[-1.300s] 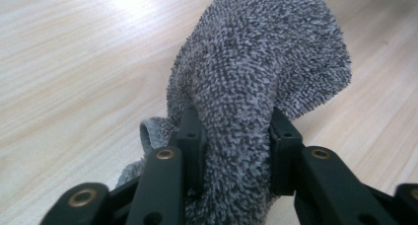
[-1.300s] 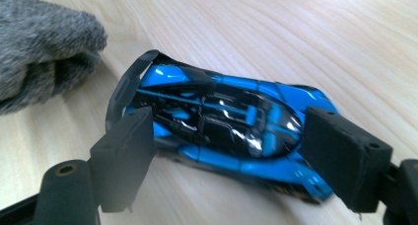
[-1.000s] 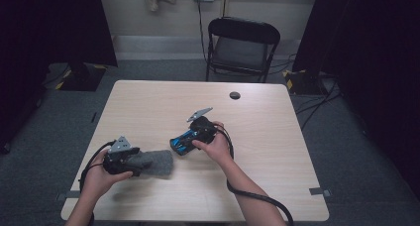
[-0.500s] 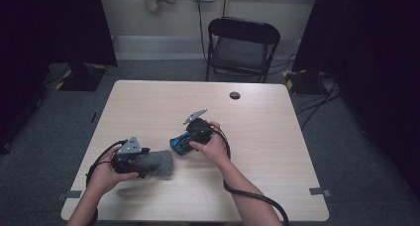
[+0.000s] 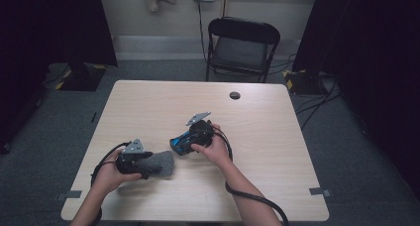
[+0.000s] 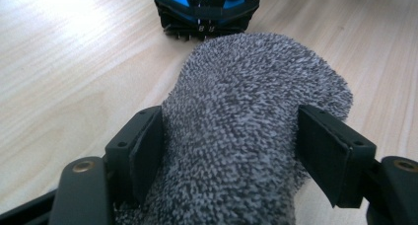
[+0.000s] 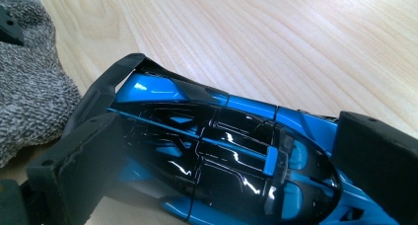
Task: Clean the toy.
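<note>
My left gripper (image 5: pixel 148 162) is clamped on the grey sock (image 6: pixel 246 131), low on the table (image 5: pixel 267 137) at about seven o'clock. My right gripper (image 5: pixel 185 142), jaws just opening, straddles the blue toy car (image 7: pixel 222 156) near the centre, pads barely on it. The car's tail nearly touches the sock's mouth; sliding it inside is still left.

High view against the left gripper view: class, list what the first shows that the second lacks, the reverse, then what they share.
Only the high view shows the black folding chair, the small dark disc on the table, both forearms, and the right gripper around the car. Only the left gripper view shows, up close, the left gripper with its black jaws standing against the two sides of the grey sock, and the sock's speckled knit. Both share the sock, the blue and black toy car and the pale wooden table.
</note>
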`<state>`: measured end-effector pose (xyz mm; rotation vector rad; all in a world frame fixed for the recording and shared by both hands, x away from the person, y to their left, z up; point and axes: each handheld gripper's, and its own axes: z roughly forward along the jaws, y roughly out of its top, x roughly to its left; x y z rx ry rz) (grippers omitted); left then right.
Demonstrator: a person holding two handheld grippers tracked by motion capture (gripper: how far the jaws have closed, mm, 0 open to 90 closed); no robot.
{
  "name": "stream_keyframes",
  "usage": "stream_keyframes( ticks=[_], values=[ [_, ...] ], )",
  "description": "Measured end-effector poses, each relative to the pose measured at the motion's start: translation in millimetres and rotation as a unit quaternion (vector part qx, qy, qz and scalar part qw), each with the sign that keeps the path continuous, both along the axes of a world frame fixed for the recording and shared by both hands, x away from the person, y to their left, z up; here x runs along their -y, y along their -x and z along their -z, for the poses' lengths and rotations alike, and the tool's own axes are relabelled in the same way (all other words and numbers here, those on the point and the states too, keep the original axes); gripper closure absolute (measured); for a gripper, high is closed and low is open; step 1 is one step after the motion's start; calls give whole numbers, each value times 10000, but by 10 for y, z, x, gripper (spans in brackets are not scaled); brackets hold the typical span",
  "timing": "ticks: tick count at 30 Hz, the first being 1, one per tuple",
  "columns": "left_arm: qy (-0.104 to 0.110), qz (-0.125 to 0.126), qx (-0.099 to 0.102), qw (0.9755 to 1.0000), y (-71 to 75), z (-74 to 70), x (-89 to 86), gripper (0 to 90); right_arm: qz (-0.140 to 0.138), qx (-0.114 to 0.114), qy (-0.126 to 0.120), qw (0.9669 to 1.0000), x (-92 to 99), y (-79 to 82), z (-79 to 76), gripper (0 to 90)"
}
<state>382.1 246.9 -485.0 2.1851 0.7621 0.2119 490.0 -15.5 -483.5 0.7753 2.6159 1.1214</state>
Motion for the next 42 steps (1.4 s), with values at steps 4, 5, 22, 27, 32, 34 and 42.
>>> stream_keyframes(
  ticks=[4, 5, 22, 27, 32, 34, 42],
  values=[
    [-18, 15, -41, 10000, -5, 30, 24, 258, -17, 0, -29, 10000, 14, -4, 4, 0],
    [-34, -6, -55, 10000, -2, 43, 32, 250, -18, -9, -20, 10000, 15, -7, 2, 0],
    [106, -1389, -95, 9902, -88, -109, 5, 662, 100, -30, 27, 9999, 6, 11, -2, 0],
    [-70, -2106, 8, 9776, -288, -101, 48, 657, 117, -19, 23, 9999, 0, 19, 0, 0],
    [-145, -1928, -107, 9811, -388, 33, 327, 648, 129, -71, 92, 9998, -11, 13, -13, 0],
    [-301, -1838, -87, 9825, -391, 22, 395, 651, 130, -85, 107, 9998, -14, 11, -16, 0],
    [-168, -1597, -314, 9865, -261, 13, 428, 663, 170, -75, 100, 9998, -12, 22, -14, 0]
  ],
)
